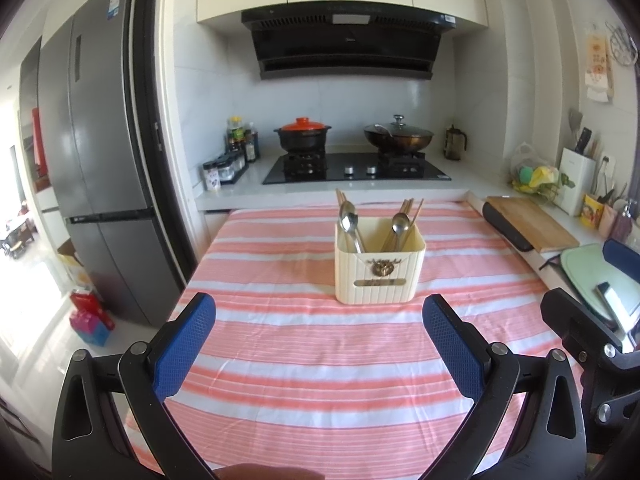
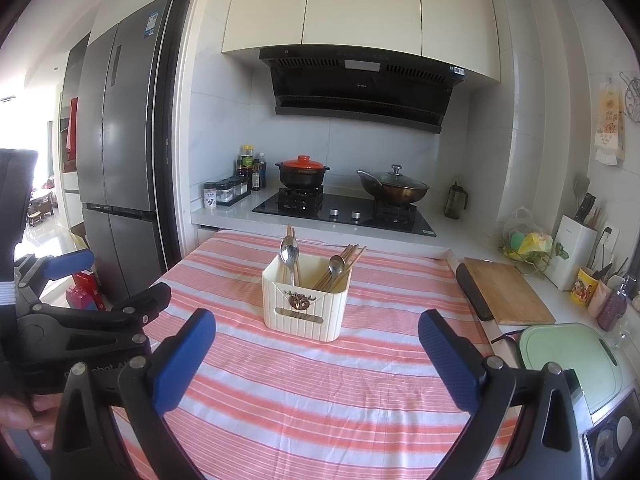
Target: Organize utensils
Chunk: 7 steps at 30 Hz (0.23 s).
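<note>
Cream holder (image 1: 380, 268) of spoons (image 1: 347, 216) and chopsticks (image 1: 408, 210) stands on the striped table (image 1: 304, 360).
Left gripper (image 1: 320, 352) and right gripper (image 2: 316, 360) hover near it, jaws spread wide, holding nothing.

My left gripper (image 1: 319, 344) and right gripper (image 2: 317, 354) hover side by side, jaws spread wide, nothing between the blue pads; my hand (image 2: 18, 416) grips the left handle
</note>
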Tool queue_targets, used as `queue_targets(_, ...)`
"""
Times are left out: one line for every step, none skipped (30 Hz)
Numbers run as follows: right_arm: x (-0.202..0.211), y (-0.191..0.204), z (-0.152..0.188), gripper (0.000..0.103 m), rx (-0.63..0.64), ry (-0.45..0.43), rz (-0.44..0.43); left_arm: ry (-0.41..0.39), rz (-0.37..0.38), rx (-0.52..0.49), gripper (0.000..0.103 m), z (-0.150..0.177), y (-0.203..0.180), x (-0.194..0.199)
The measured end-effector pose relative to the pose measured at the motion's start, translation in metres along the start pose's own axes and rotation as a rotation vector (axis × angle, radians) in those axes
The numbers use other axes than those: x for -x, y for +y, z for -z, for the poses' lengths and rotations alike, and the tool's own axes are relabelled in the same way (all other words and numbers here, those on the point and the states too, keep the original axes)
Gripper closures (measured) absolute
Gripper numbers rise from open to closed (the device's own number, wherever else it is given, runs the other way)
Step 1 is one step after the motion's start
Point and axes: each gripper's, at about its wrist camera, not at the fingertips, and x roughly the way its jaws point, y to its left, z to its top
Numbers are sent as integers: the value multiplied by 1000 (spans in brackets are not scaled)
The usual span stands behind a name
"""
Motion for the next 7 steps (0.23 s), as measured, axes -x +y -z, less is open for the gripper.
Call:
queue_targets(-1,-1,1,0,-1,2,1,-2,6,-1,0,0,0,0)
queue_targets(-2,-2,1,0,-3,4,2,-9,14,2,0,1,0,1)
queue_targets(-3,-3,2,0,-5,6,2,-11,18,5,0,1,1,2)
queue_targets(-3,-5,3,0,-6,7,3,-12,20,9,0,1,1,2)
queue_targets(-4,-5,3,0,-7,8,4,-11,22,13,0,1,2,2)
queue_targets(-5,-6,4,0,-8,10,4,-12,25,9,0,1,2,2)
queue_targets(-6,-7,4,0,-9,13,4,-15,19,3,0,1,1,2)
